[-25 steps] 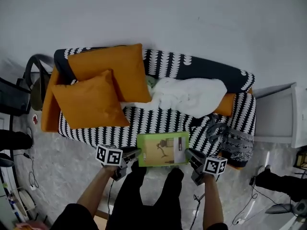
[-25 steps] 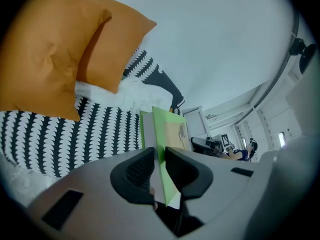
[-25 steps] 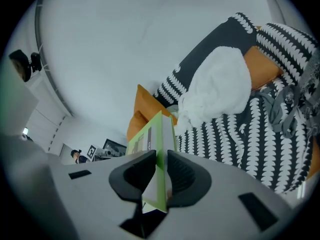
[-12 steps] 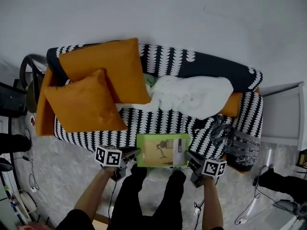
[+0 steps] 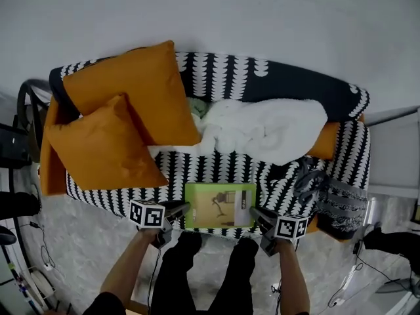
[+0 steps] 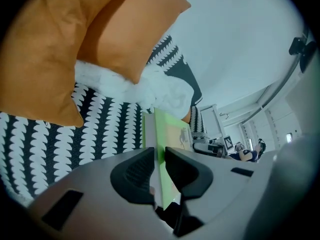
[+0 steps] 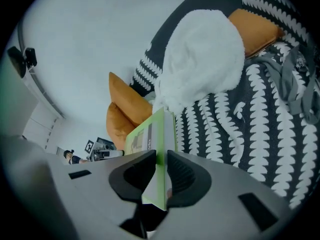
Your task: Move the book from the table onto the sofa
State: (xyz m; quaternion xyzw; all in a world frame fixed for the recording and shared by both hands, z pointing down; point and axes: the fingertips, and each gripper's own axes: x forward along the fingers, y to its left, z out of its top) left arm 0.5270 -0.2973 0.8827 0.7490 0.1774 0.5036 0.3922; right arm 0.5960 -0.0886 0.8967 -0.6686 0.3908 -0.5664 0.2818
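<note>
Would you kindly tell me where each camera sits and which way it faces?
Head view: on the person's head, looking steeply down at the sofa; forearms, legs, the left gripper and the right gripper show.
Left gripper view: on the left gripper, looking along its jaws toward the orange cushions; jaws show, shut on the book.
Right gripper view: on the right gripper, facing the white blanket; jaws clamp the book's other edge.
Shared: both gripper views show the same green book, from opposite ends.
</note>
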